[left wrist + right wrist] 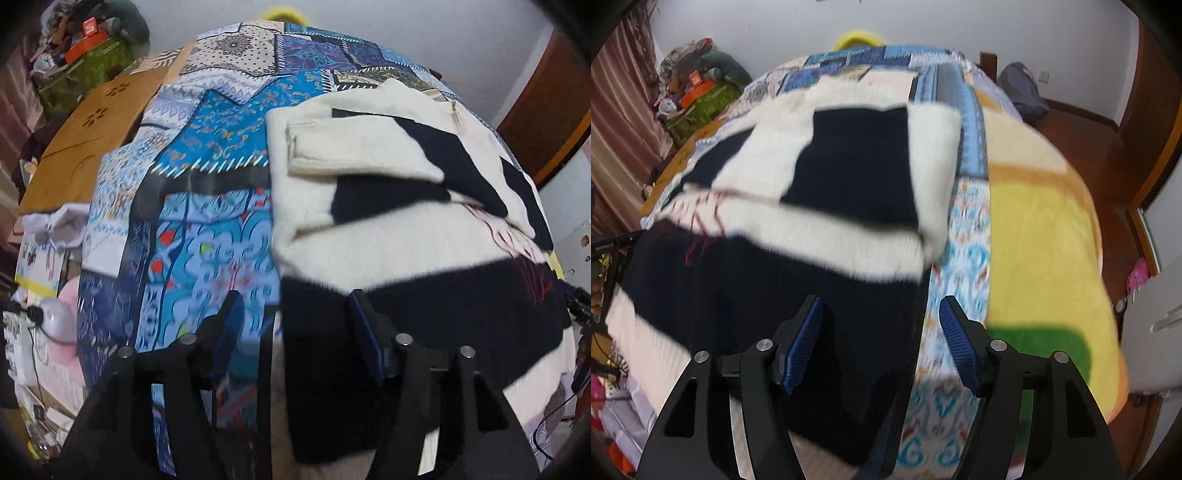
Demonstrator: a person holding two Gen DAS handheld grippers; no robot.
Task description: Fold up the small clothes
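Observation:
A cream and navy striped sweater lies flat on the patterned blue bedspread, both sleeves folded across its chest. It also shows in the right wrist view. My left gripper is open, its jaws straddling the sweater's near left hem edge. My right gripper is open, its jaws straddling the sweater's near right hem edge. Neither holds the fabric.
A wooden board lies along the bed's left side. A yellow and green blanket covers the bed's right part. Cluttered boxes stand by the curtain at far left. Wooden floor lies to the right.

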